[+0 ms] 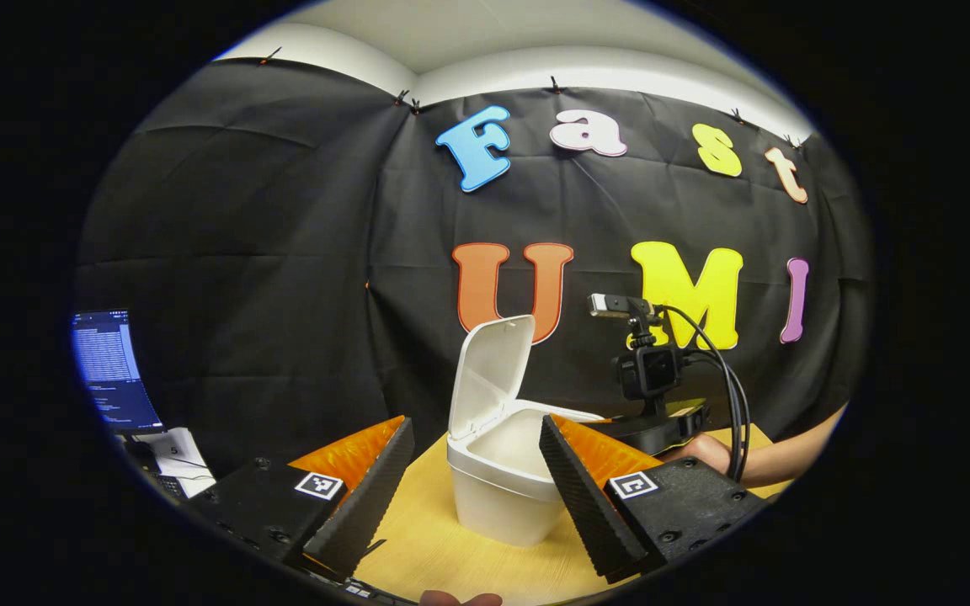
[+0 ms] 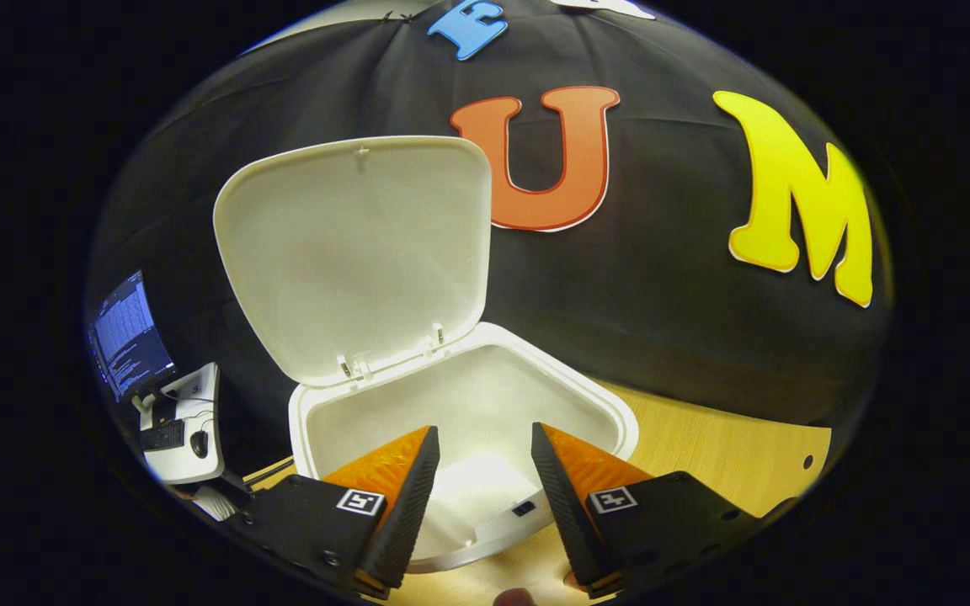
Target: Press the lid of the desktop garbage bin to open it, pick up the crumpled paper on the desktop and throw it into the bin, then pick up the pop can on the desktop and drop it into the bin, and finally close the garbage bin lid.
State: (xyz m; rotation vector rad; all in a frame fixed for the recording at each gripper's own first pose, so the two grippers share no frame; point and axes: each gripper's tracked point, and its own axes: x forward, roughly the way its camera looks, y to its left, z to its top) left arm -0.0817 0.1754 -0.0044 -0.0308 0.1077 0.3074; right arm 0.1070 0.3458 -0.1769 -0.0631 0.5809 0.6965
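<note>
The right gripper [image 2: 477,497] is hanging nearest the lens in the right gripper view, its jaws standing apart and holding nothing, poised just above the front rim of the garbage bin [image 2: 468,404]. The lid [image 2: 350,252] is standing upright on its rear hinge, so the bin is open; its inside looks bare as far as it is showing, though the fingers are hiding part of the floor. In the left gripper view the left gripper [image 1: 477,480] is waiting back from the bin [image 1: 498,488], jaws likewise released and empty, while the bin is sitting on the wooden worktop [image 1: 426,547].

Neither the crumpled paper nor the pop can is appearing here, so their place cannot be told. Judging by this, the paper pickup is coming next. Doing it well is meaning lifting clear of the rim without knocking the lid shut, then closing the jaws gently around the paper's bulk.
</note>
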